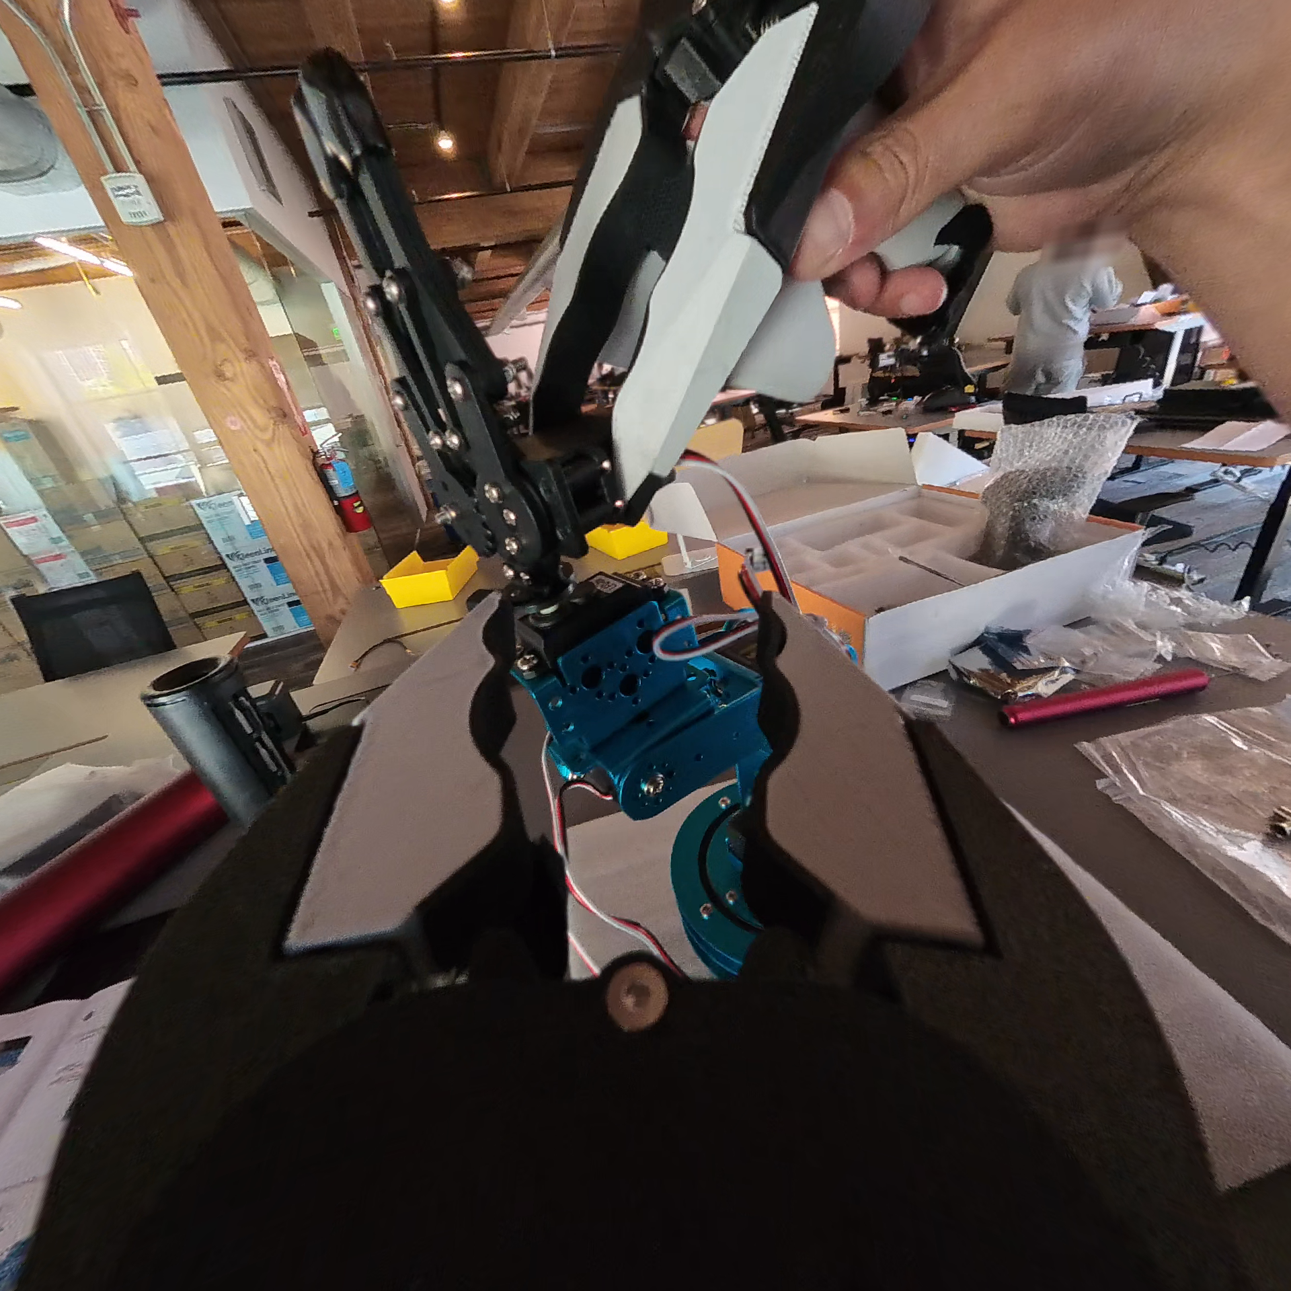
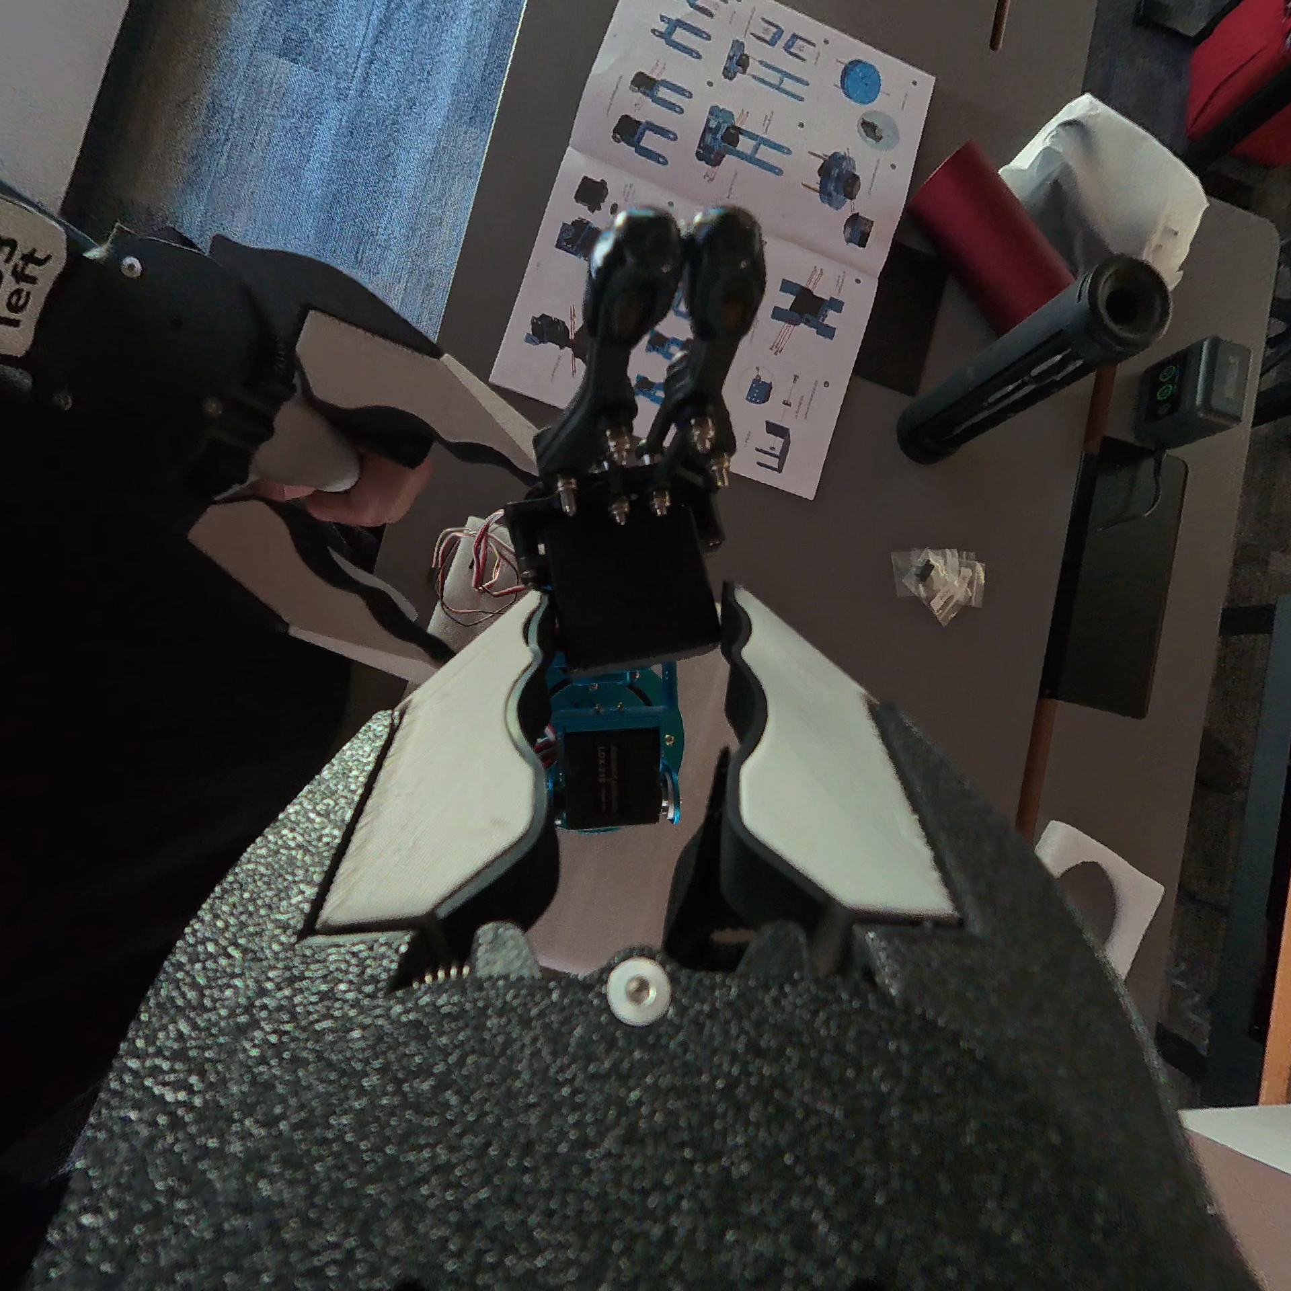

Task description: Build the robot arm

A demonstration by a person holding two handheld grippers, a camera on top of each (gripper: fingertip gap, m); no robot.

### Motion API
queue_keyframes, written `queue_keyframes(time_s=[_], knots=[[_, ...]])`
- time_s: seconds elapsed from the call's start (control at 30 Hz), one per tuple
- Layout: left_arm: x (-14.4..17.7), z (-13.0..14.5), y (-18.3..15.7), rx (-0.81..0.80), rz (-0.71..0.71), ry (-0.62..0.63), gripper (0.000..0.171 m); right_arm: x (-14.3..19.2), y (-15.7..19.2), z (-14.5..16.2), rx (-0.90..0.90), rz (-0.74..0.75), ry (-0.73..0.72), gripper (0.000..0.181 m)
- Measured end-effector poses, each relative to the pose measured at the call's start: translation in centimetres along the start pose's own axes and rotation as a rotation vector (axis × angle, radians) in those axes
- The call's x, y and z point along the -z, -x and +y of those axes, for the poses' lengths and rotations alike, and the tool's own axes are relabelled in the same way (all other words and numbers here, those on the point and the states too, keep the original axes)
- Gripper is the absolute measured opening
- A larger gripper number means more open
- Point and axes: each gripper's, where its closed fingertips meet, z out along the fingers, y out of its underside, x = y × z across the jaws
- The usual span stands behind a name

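A small robot arm stands on the dark table, with a blue metal bracket body (image 1: 629, 691) and a black claw (image 1: 419, 349) on top. My left gripper (image 1: 629, 629) is shut on the blue bracket, one finger on each side, with servo wires (image 1: 566, 859) hanging between them. My right gripper (image 2: 632, 615), held by a hand (image 1: 1048, 140), comes down from above and is shut on the black servo block (image 2: 629, 594) at the claw's base. The claw's two fingers (image 2: 670, 279) are closed together. The blue base and a lower servo (image 2: 608, 775) show beneath.
An illustrated instruction sheet (image 2: 712, 209), a dark tube (image 2: 1034, 363), a red cylinder (image 2: 978, 230) and a small parts bag (image 2: 939, 580) lie beyond the arm. An open foam-lined box (image 1: 908, 559), a red rod (image 1: 1104, 695), plastic bags (image 1: 1222, 789) and yellow trays (image 1: 426, 580) are nearby. Left and right tips are no more than a few centimetres apart.
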Motion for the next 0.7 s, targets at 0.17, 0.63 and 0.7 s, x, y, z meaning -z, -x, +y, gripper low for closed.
queue_keyframes(time_s=[0.17, 0.63, 0.7], knots=[[0.0, -0.3, 0.1, 0.005, -0.011, -0.014, 0.067, -0.1, 0.1, -0.1, -0.006, -0.002, 0.012, 0.047], [0.3, -0.4, 1.1, 0.161, -0.028, -0.045, 0.076, -1.4, 0.4, -1.7, -0.009, 0.062, 0.076, 0.047], [0.7, -0.4, 1.5, 0.21, -0.017, -0.06, 0.076, -1.8, 0.5, -2.2, 0.032, 0.072, 0.097, 0.046]])
